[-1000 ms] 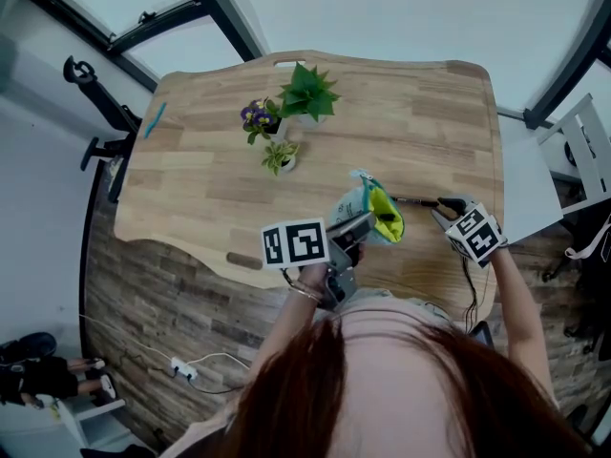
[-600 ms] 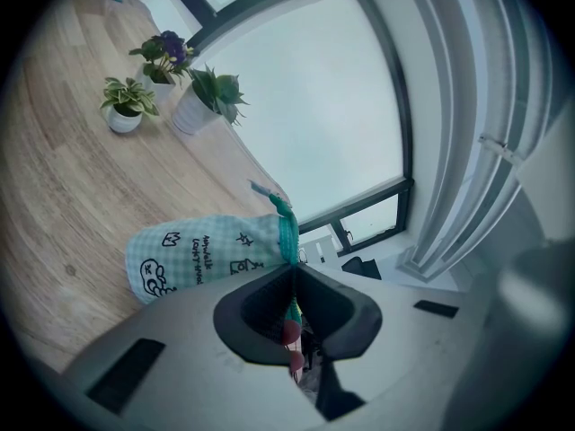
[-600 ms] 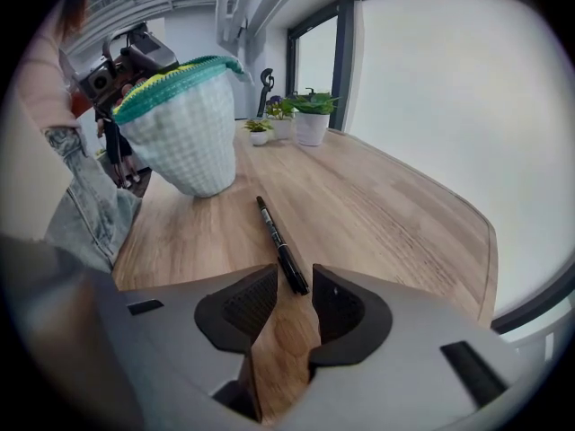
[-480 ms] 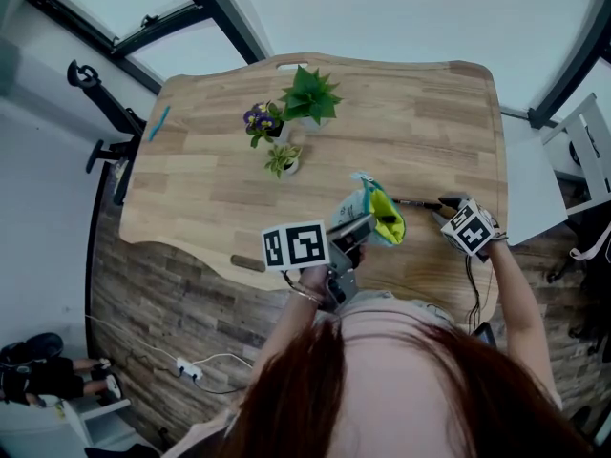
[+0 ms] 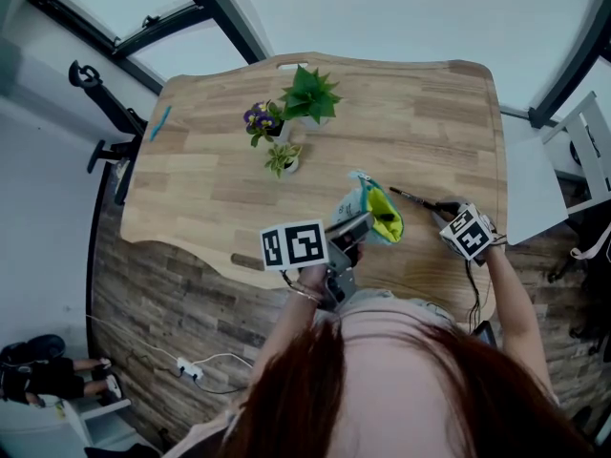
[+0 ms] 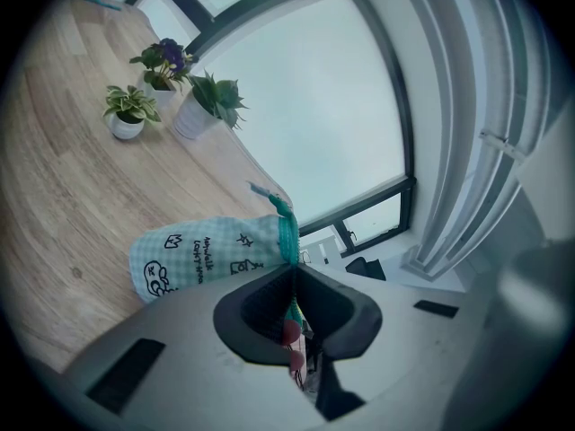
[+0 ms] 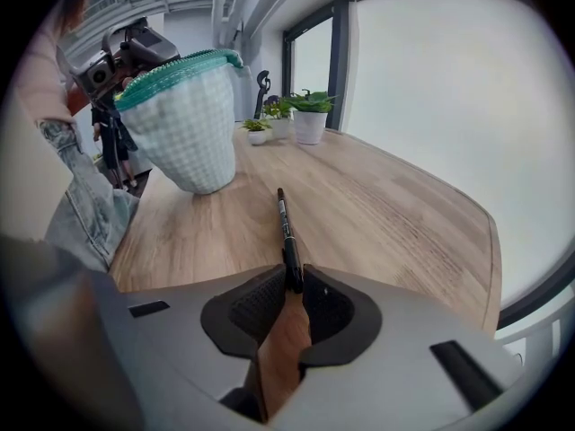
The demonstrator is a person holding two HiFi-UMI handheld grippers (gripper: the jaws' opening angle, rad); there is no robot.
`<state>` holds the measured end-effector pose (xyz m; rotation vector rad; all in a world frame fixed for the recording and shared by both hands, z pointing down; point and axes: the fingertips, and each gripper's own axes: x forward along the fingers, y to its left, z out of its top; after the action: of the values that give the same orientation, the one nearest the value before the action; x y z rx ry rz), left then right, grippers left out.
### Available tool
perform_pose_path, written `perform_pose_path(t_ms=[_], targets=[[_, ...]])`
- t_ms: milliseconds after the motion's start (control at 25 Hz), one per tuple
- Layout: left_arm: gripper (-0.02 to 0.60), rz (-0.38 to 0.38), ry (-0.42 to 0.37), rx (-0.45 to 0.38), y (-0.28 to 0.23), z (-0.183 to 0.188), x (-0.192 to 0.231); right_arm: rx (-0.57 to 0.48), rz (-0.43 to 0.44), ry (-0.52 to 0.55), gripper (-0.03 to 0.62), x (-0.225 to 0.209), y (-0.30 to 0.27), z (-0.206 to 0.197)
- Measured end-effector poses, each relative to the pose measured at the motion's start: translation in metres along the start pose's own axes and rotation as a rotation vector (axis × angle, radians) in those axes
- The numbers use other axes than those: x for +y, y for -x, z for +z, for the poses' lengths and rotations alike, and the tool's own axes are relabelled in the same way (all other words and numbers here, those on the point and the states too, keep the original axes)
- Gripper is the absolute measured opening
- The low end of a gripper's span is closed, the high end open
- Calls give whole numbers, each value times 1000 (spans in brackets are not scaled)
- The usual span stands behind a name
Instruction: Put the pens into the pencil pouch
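One black pen (image 7: 286, 227): lies on the wooden table (image 5: 420, 113), outside the pouch, its far tip pointing toward the pouch's mouth and its near end at the right gripper
Pencil pouch (image 7: 184, 124): mint-green check with black doodles and a teal zip; yellow lining shows in the head view; mouth gaping and turned toward the pen; its bottom end appears to rest on the tabletop
Left gripper (image 6: 292, 285): jaws pressed together on the pouch's zip edge, holding the pouch up by its rim
Right gripper (image 7: 293, 281): angled down at the table, jaws closing, the pads meeting the pen's near end on both sides
Pen to pouch: near each other but apart, bare wood between them
Three potted plants: a purple-flowered one (image 5: 258, 117), a tall spiky green one (image 5: 307, 92) and a small leafy one (image 5: 280, 156), grouped farther back on the table, well apart from the pouch
Far left edge: a slim teal item (image 5: 158, 122), too small to identify
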<state>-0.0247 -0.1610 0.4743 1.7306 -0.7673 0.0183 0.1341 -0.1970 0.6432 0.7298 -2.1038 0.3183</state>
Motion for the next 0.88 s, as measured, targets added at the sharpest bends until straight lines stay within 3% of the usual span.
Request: perform_pose_path(t_ms=[880], targets=[[13, -11, -4, -5, -2, -2, -2, -205, -101, -87, 49, 2, 82, 45]])
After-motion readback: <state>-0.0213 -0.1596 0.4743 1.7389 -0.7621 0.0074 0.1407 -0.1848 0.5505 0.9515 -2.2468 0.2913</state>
